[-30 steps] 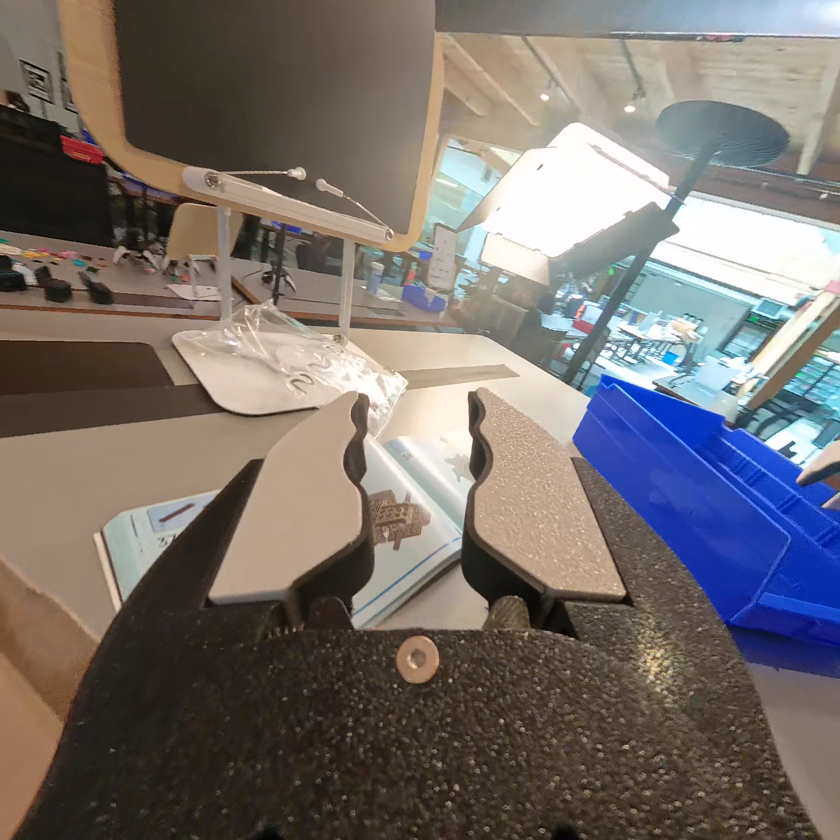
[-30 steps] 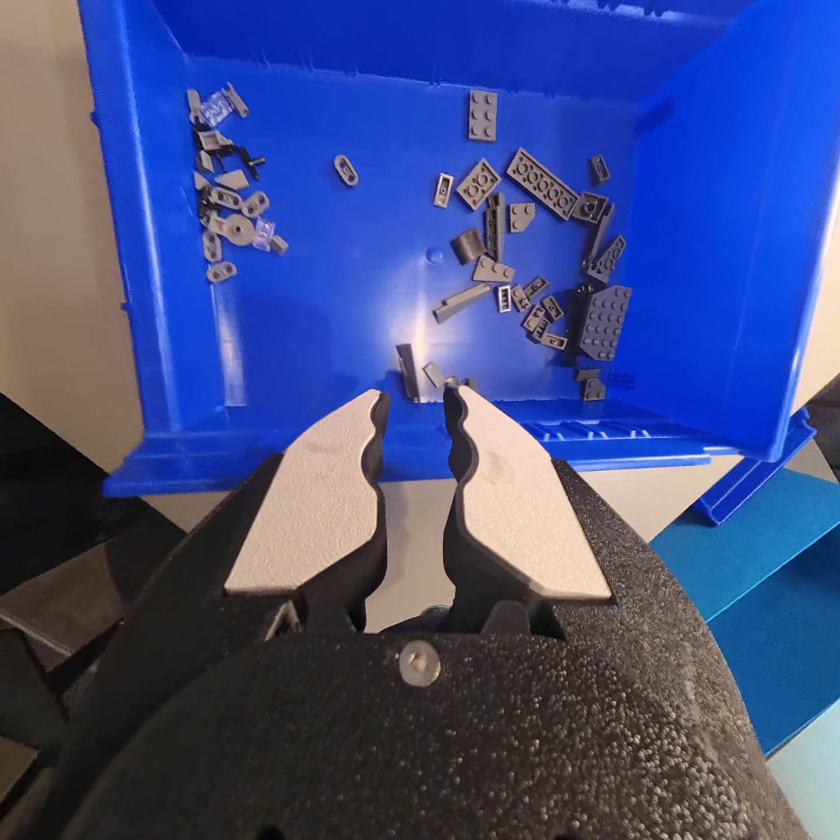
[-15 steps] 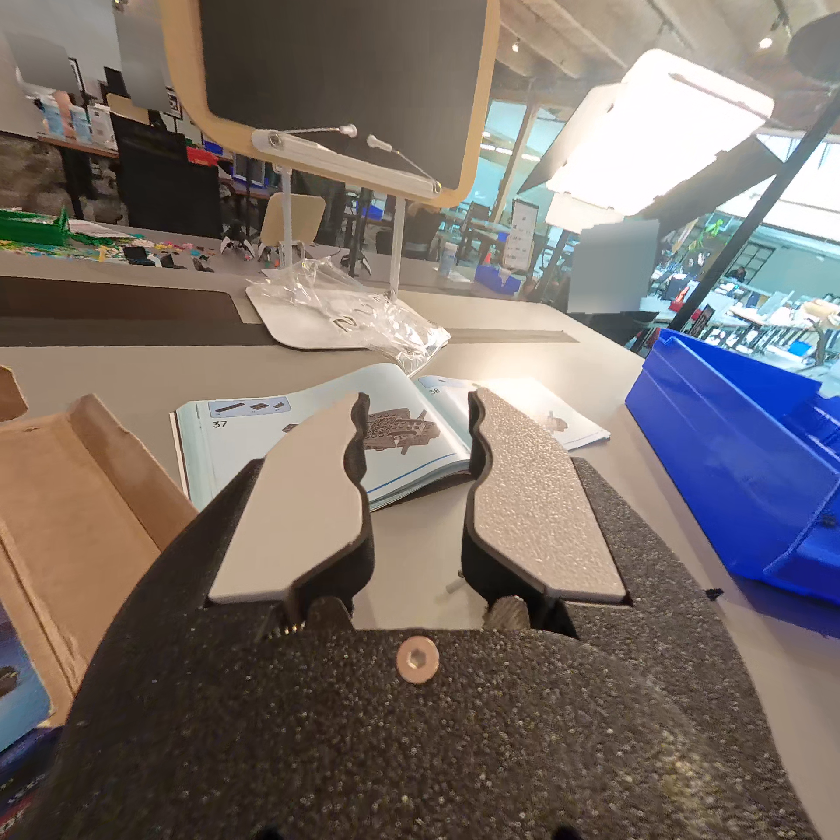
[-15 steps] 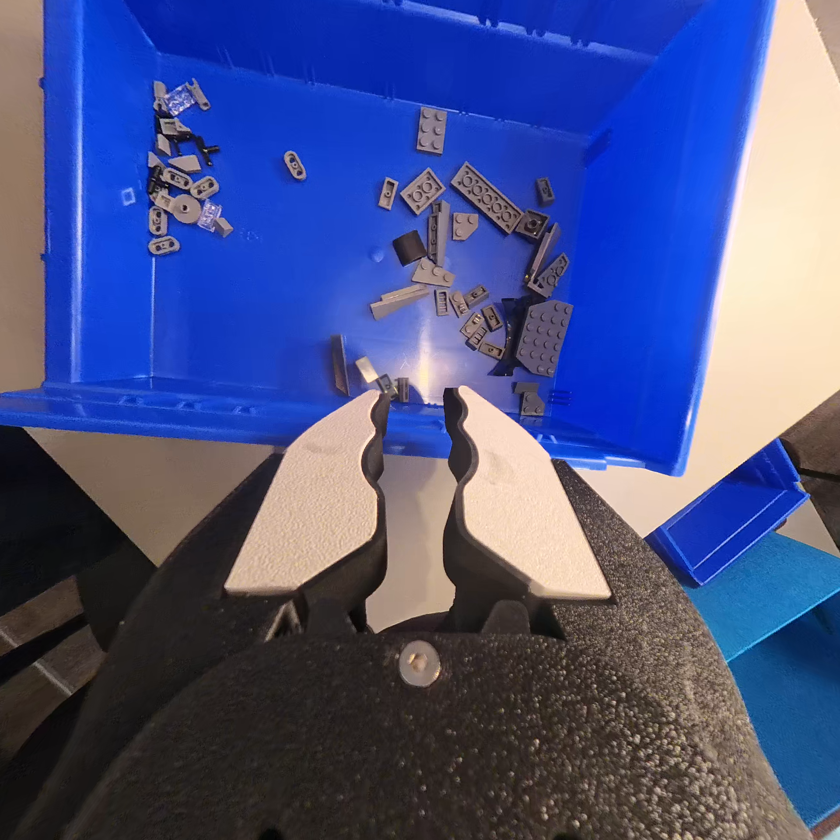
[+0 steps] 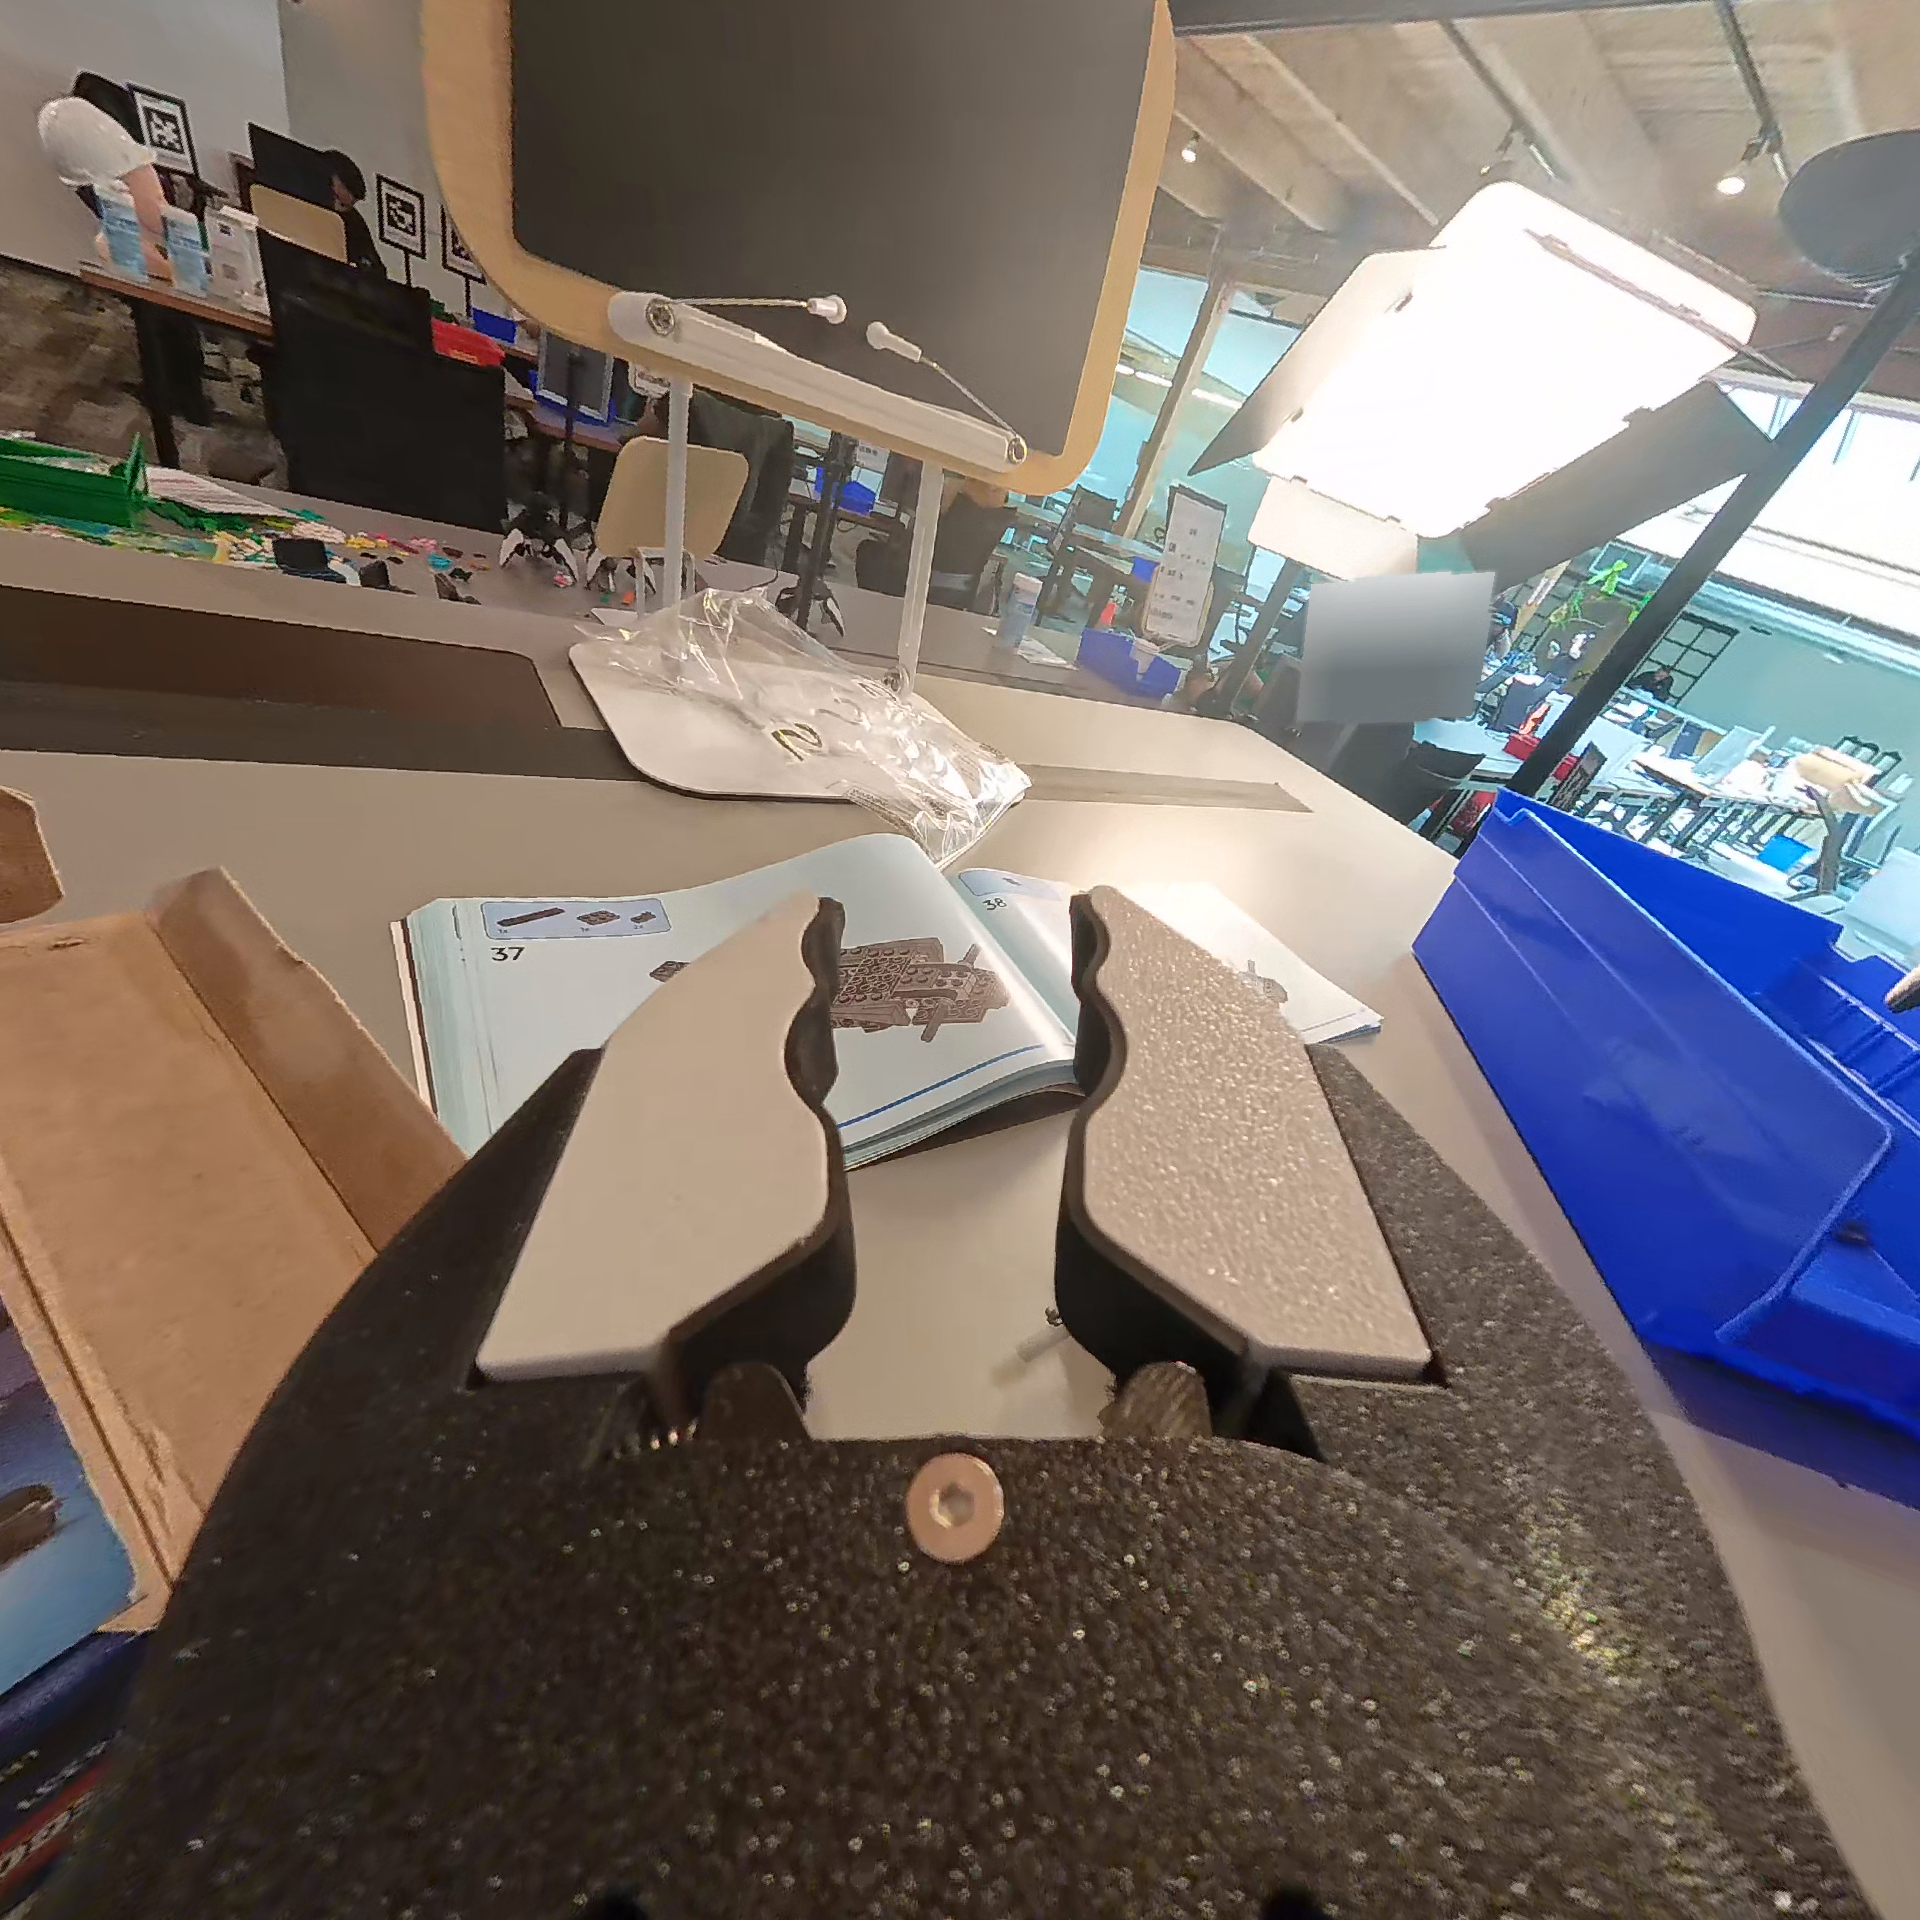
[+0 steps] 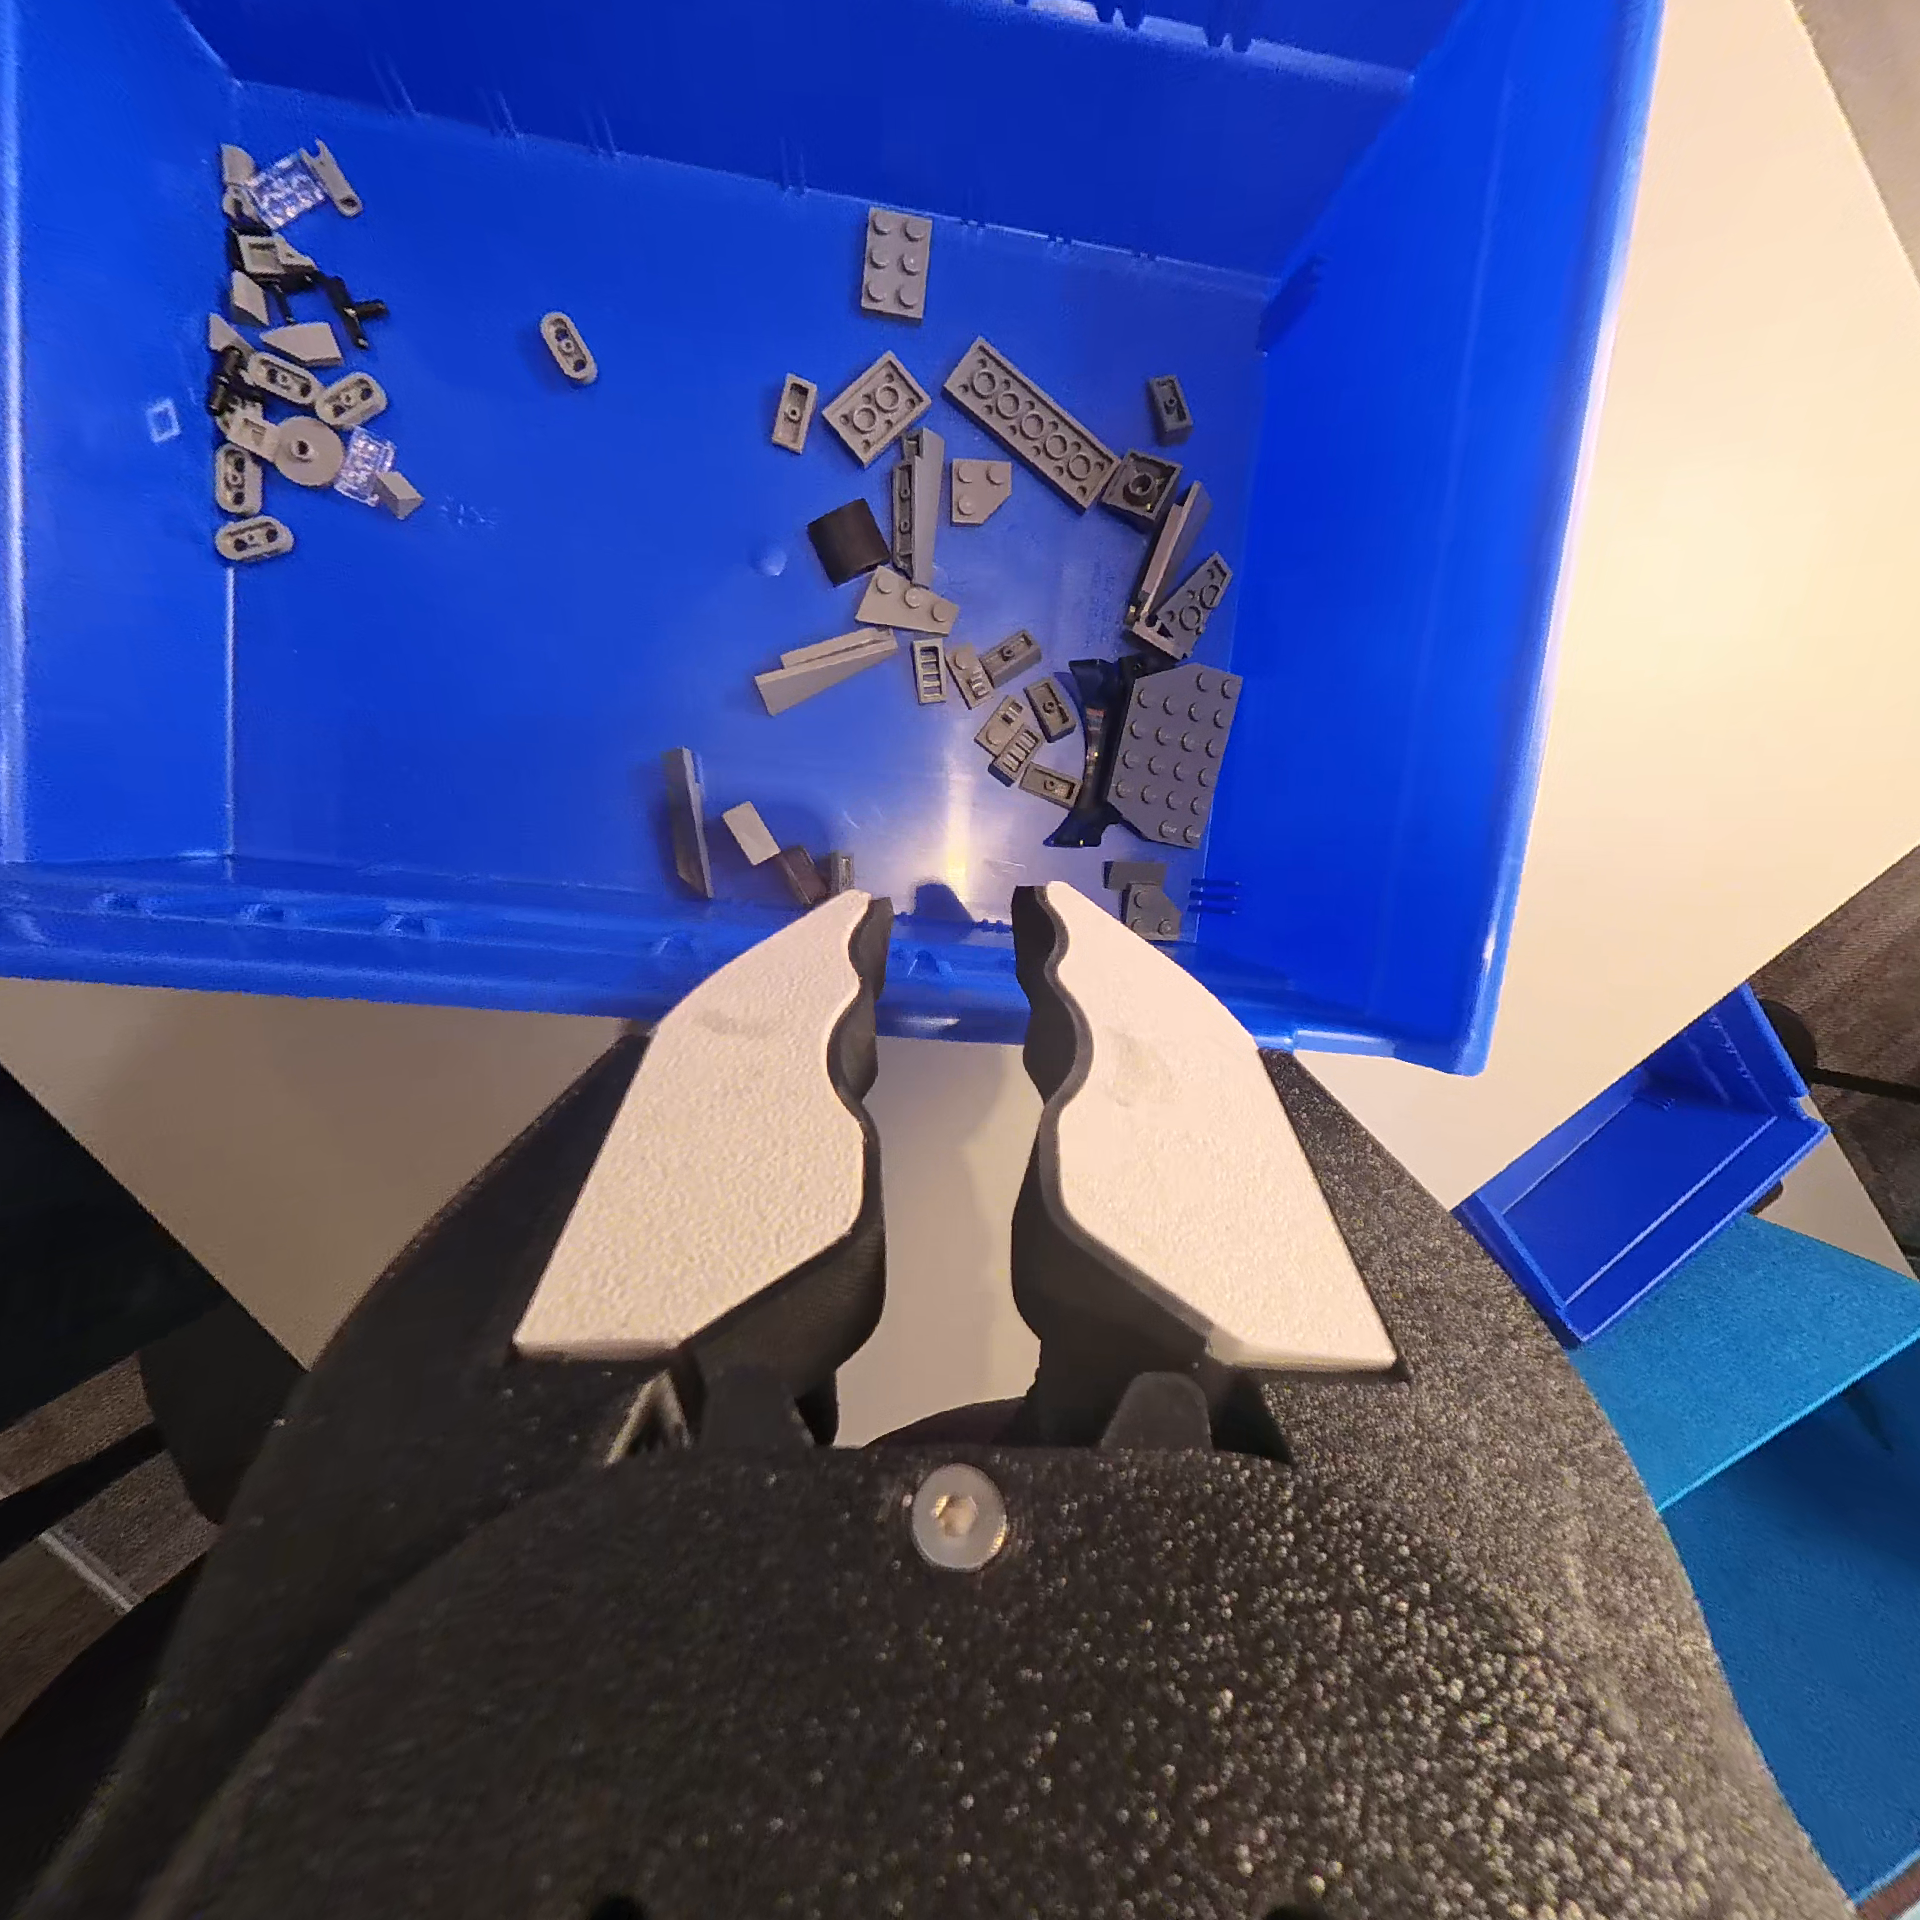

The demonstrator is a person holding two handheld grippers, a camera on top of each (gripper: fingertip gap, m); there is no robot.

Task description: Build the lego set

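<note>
Left gripper (image 5: 945, 914), fingers apart and empty, hovers mid-frame over an open pale-blue instruction booklet (image 5: 727, 997) lying flat on the grey surface (image 5: 260, 821). Right gripper (image 6: 951, 899), fingers parted and empty, hangs centre-frame above the near wall of a blue plastic bin (image 6: 520, 644) of loose grey bricks (image 6: 1174, 743).

Glossy blue plastic bin (image 6: 1455, 520); matt grey plastic bricks (image 6: 1029, 426); paper booklet (image 5: 644, 997).
</note>
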